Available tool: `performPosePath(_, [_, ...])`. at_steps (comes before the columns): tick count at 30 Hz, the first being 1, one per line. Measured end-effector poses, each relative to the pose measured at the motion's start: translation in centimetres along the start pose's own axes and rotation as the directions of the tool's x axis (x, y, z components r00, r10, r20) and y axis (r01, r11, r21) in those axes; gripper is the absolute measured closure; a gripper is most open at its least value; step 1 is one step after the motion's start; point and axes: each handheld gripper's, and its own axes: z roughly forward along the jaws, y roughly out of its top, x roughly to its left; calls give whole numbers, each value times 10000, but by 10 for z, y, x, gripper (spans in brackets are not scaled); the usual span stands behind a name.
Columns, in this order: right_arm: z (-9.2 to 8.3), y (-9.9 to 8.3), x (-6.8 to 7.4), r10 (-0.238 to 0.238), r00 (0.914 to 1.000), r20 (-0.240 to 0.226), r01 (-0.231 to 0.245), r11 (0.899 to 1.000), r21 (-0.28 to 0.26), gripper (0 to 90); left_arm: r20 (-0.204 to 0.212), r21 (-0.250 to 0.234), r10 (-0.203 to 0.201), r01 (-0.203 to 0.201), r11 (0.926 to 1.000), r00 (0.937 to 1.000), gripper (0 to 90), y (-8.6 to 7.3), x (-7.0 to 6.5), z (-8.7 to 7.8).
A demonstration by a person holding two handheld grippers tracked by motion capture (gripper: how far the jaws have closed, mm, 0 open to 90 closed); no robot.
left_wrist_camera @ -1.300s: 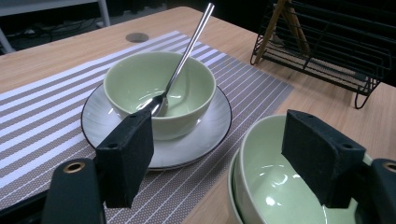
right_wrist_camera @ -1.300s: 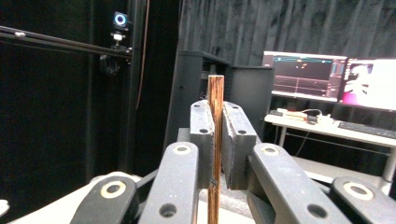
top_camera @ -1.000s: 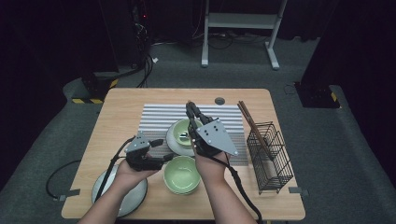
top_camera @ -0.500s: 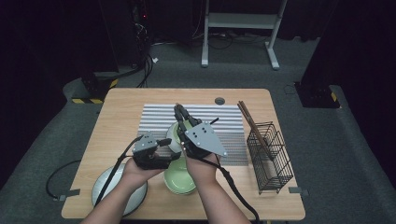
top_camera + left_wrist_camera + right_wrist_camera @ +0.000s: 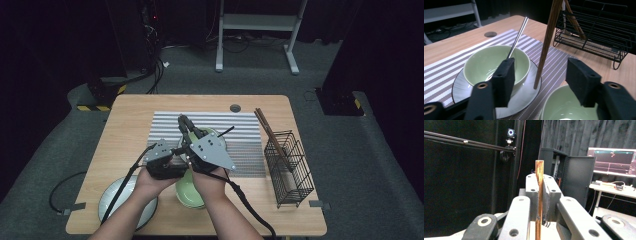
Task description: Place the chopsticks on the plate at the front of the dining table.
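Observation:
My right gripper [image 5: 184, 123] is shut on a wooden chopstick [image 5: 539, 195], which stands upright between its jaws. That chopstick [image 5: 549, 37] hangs down between the pads of my left gripper [image 5: 541, 70]. Its tip is just above the rim of the grey plate [image 5: 524, 97]. The left jaws have just been closing around it, and a gap shows on both sides. In the high view my left gripper [image 5: 180, 160] sits beside the right hand. A green bowl [image 5: 486, 62] with a metal utensil handle [image 5: 520, 32] stands on the plate. A second green bowl [image 5: 564, 107] is nearer.
A black wire rack [image 5: 290, 165] with more chopsticks [image 5: 270, 132] stands at the right on the wooden table. The striped mat [image 5: 245, 130] lies under the plate and bowl. Another plate [image 5: 125, 197] sits at the front left, under the left forearm.
My right gripper has moved left with the chopstick, over the bowls and up to the left gripper. The left hand has hardly shifted.

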Motion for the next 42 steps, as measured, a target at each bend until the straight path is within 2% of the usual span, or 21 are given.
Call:
performPosePath(8, [0, -1, 4, 40, 9999, -106, -39, 10000, 25, 841, -171, -427, 185, -192, 9989, 9997, 624, 0, -4, -3])
performPosePath(19, [0, -1, 3, 165, 9998, -143, -165, 9999, -1, 841, -279, -616, 289, -306, 9976, 9992, 758, -2, -5, -3])
performPosePath(23, [0, -1, 2, 177, 9998, -135, -177, 9998, -13, 841, -330, -656, 382, -403, 9970, 9987, 805, -4, -6, -2])
performPosePath(25, [0, -1, 2, 162, 9998, -128, -163, 9999, -26, 841, -409, -736, 571, -600, 9955, 9975, 843, -4, -8, -2])
performPosePath(31, [0, -1, 1, 172, 9998, -114, -173, 9999, -11, 838, -443, -703, 753, -783, 9944, 9962, 851, -4, -9, -3])
performPosePath(37, [0, 0, 0, 176, 9998, -90, -176, 9998, 10, 826, -446, -694, 734, -764, 9947, 9963, 854, -4, -8, -3])
performPosePath(42, [1, -3, 0, 245, 9995, -193, -240, 9994, 253, 742, -484, -741, 642, -677, 9950, 9968, 854, -1, -6, -5])
